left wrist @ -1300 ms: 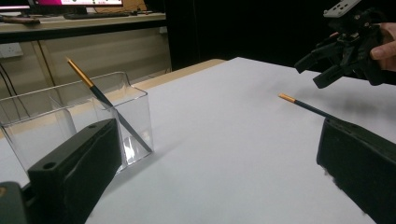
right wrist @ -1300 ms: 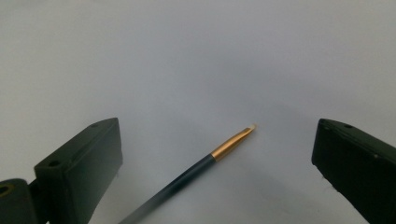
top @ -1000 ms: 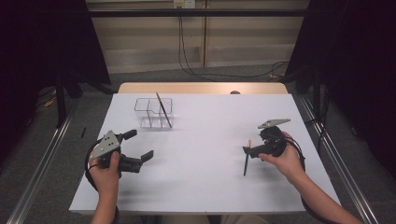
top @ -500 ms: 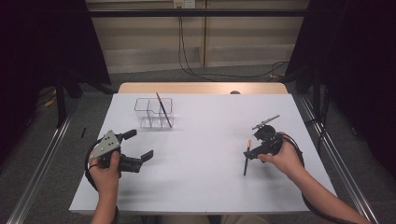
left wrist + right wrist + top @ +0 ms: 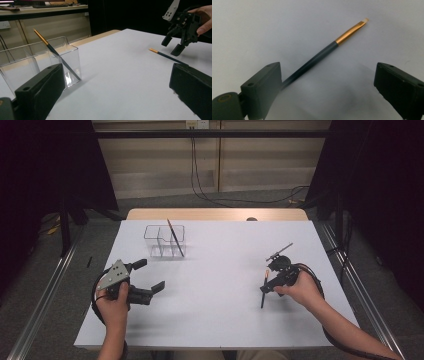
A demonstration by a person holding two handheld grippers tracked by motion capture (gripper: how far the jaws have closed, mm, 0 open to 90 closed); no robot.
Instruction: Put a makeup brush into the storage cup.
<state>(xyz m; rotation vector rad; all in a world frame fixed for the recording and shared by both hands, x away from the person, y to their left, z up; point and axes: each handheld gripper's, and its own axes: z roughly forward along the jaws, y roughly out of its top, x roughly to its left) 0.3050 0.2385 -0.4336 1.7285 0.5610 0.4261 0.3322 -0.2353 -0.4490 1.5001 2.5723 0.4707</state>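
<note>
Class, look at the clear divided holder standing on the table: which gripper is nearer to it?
Left. The left gripper sits just in front of the clear holder, open, while the right gripper is far across the table over the loose brush.

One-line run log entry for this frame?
right hand-held gripper: open over paintbrush lying on table | left hand-held gripper: open, idle | second paintbrush leaning in clear organizer
</note>
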